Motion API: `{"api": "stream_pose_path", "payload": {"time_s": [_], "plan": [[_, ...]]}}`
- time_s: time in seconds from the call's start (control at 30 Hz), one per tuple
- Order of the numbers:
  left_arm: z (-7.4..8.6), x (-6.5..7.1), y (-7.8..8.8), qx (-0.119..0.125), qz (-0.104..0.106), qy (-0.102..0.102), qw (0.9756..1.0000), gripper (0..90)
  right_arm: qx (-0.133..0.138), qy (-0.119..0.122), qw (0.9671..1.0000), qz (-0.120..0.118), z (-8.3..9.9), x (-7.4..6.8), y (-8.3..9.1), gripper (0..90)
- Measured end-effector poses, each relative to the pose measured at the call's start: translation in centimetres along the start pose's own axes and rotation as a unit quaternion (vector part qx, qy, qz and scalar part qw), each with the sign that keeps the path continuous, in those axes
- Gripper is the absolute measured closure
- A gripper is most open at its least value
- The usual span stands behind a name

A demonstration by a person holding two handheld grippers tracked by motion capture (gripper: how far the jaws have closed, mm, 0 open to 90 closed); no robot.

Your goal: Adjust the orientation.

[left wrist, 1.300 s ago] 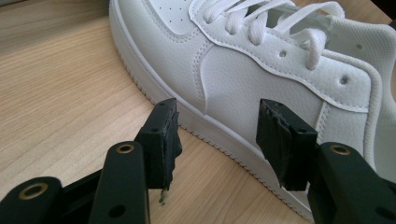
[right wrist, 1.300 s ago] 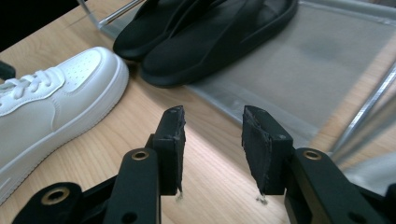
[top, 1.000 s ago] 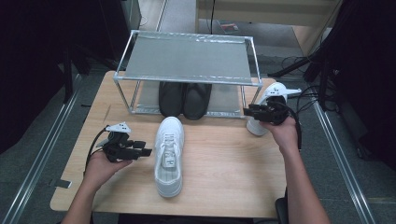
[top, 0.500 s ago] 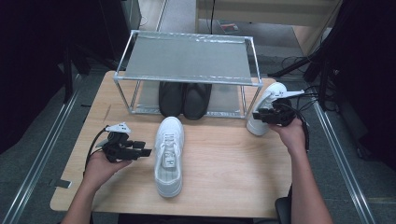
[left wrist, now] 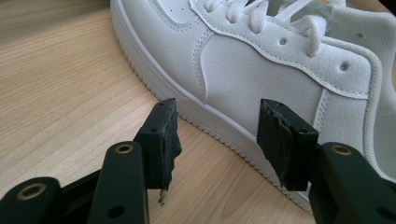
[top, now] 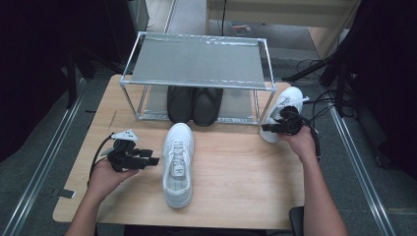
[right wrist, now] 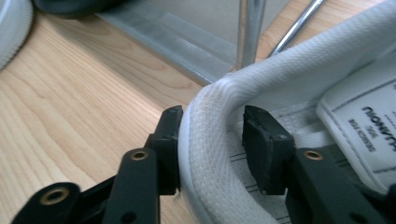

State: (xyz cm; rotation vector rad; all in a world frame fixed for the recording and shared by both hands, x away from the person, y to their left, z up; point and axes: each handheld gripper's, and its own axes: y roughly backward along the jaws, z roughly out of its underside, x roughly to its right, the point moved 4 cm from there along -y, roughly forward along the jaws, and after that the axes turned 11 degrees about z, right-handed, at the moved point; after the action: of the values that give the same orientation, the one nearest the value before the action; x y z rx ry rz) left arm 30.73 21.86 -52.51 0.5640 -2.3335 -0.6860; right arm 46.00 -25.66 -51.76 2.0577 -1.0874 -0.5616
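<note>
From the high view, the left tool (top: 147, 160) lies level over the desk (top: 236, 191), held still just to the left of a white sneaker (top: 178, 164) whose long axis runs from the person's edge toward the rack (top: 196, 61), toe nearest the person and heel toward the rack; a pair of black shoes (top: 193, 104) sits under the rack's shelf, beyond that sneaker. At the far right corner the right tool (top: 268, 127) meets a second white sneaker (top: 285, 110), which leans beside the rack's right leg with its long axis running away from the person and slightly rightward; which end is the toe I cannot tell from here. The left gripper view adds what the overhead cannot: the left tool (left wrist: 217, 140) stands open with nothing between its jaws, and the sneaker's side wall (left wrist: 261, 79) lies just ahead of them, apart from both pads, its sole crossing the picture on a slant. The right gripper view shows the right tool (right wrist: 210, 149) straddling the padded collar (right wrist: 210, 135) of the second sneaker, one jaw outside and one inside the shoe; the jaws have just been closing, the outer pad touches the collar while a small gap remains at the inner pad, and a rack leg (right wrist: 250, 28) rises just beyond.
</note>
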Motion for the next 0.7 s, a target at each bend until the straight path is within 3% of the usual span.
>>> {"api": "stream_pose_path", "payload": {"time_s": [0.07,0.27,0.37,0.43,0.7], "plan": [[0.0,0.0,0.1,0.001,0.000,0.001,1.0000,48.1,0.006,-0.003,0.9998,-0.016,0.0,0.1,0.0,67.1],[0.0,-0.1,0.2,0.001,-0.002,0.001,1.0000,48.0,0.008,-0.011,0.9996,-0.023,-0.1,0.0,0.4,71.0],[-0.1,-0.1,0.2,0.005,-0.001,0.001,1.0000,48.0,0.017,-0.010,0.9997,-0.015,-0.4,-0.3,1.2,71.6],[-0.2,-0.1,0.2,0.009,0.002,0.002,1.0000,48.0,0.017,0.011,0.9998,0.009,-0.5,-0.8,1.7,72.2],[-0.5,-0.4,0.3,0.011,0.006,0.001,0.9999,48.3,0.009,0.018,0.9997,0.016,-0.5,-2.1,2.8,72.1]]}}
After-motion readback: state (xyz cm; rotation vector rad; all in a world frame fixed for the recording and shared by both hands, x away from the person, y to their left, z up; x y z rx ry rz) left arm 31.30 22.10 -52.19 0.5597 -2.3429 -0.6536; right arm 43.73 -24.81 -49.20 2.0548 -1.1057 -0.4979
